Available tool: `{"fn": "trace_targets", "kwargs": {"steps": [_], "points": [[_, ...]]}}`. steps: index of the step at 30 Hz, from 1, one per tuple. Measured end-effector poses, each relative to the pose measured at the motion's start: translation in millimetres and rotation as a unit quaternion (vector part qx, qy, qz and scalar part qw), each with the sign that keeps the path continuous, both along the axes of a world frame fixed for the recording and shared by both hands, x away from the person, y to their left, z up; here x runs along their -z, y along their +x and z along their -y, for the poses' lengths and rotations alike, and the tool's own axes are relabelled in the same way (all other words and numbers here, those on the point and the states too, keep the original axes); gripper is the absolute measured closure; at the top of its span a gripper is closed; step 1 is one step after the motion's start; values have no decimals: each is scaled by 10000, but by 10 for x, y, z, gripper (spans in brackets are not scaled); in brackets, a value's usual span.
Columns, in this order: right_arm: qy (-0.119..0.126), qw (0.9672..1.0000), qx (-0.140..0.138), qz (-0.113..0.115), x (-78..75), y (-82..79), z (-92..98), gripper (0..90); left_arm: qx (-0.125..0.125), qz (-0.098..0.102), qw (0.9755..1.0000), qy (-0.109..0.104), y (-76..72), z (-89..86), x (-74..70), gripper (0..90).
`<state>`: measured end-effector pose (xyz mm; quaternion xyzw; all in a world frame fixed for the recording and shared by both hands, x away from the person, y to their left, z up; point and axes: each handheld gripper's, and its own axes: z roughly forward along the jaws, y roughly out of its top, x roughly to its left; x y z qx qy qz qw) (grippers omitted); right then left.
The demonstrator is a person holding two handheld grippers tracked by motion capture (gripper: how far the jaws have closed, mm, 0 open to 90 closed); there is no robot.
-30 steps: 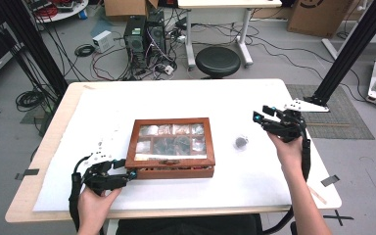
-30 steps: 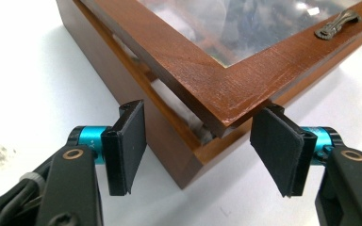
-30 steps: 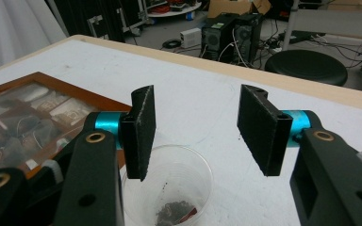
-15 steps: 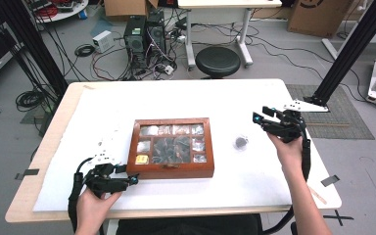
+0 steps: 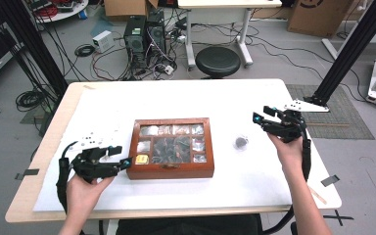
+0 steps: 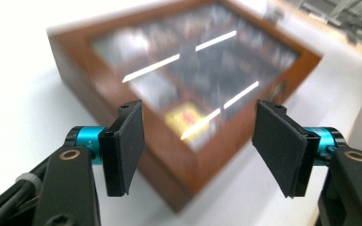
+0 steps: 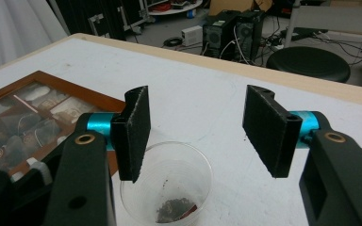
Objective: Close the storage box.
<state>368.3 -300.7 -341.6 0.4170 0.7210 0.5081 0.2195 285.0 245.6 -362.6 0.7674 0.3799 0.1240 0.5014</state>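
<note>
Two grippers over a white table (image 5: 186,98), one per hand. Left gripper (image 5: 120,157) sits just off the left front corner of the wooden box (image 5: 172,168), jaws pointing at it; its jaws have just been opening and now stand spread w/ nothing between the pads, the box corner seen past them in the left gripper view (image 6: 188,141). Box lies flat, mid-table, glass lid shut, compartments under it holding dark and pale packets; a yellow packet (image 5: 141,159) shows in the front-left compartment, also blurred yellow in the left gripper view (image 6: 187,120). Right gripper (image 5: 260,116) is held near the table's right side, well apart from the box, jaws aimed toward the table's middle; its jaws have also just been opening and are spread wide, nothing pinched. Small clear plastic cup (image 5: 240,142) stands upright btw. box and right gripper, touching neither; in the right gripper view the cup (image 7: 169,179) sits below the jaws w/ a dark bit of something at its bottom. Can't tell what that bit is.
</note>
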Motion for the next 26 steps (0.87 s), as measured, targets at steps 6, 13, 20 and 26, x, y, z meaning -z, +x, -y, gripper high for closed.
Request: {"fn": "trace_targets", "kwargs": {"steps": [6,13,20,26], "points": [[14,10000,-9,12,-6,-7,10,429,-3,533,9983,-217,185,75,-292,348],[14,10000,3,21,-7,-11,23,427,-49,751,9968,-257,322,161,-431,342],[3,10000,8,38,-9,-13,28,427,-60,793,9965,-251,338,185,-445,342],[-8,10000,-10,31,-7,-11,14,427,-116,802,9963,-292,348,156,-443,340]]}}
